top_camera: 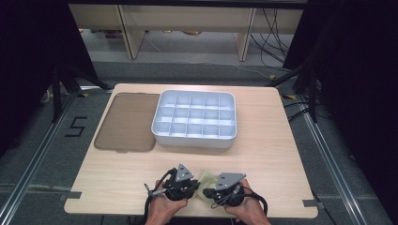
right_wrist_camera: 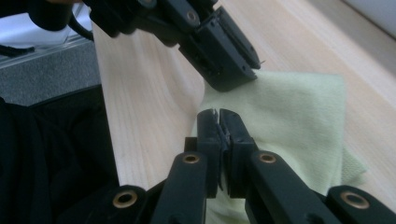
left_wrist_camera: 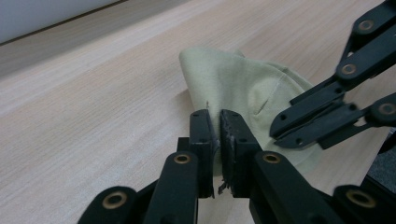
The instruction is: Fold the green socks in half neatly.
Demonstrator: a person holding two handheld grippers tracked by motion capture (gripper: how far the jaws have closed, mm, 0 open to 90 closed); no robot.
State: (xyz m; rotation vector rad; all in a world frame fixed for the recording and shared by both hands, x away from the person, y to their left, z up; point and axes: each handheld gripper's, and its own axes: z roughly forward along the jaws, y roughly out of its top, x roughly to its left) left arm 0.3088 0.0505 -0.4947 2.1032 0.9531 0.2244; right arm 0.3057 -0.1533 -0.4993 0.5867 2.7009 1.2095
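Pale yellow-green woven cloth (top_camera: 205,183), soft and creased, lies bunched at lower centre of the high view, near the table's front edge, between the two grippers. In the left gripper view the cloth (left_wrist_camera: 243,88) humps up in a rounded fold w/ a stitched seam; in the right gripper view it (right_wrist_camera: 299,121) spreads flatter, fine knit texture, square-ish corner.

Left gripper (left_wrist_camera: 219,128): black hard-plastic jaws clenched, a thin edge of cloth pinched between the worn pads. Right gripper (right_wrist_camera: 218,122): jaws likewise pressed together on the cloth's edge. In the high view the left gripper (top_camera: 190,183) & right gripper (top_camera: 210,193) sit close together, each w/ a grey three-cornered plate on top, hands behind them at bottom of frame.

Light wood-grain table (top_camera: 263,154), rounded corners, matte. At centre: white plastic rectangular tray (top_camera: 195,138), glossy, split into a grid of small compartments, all bare inside. Touching its left side: flat translucent brown-grey lid (top_camera: 126,121), rounded corners, lying on the table.
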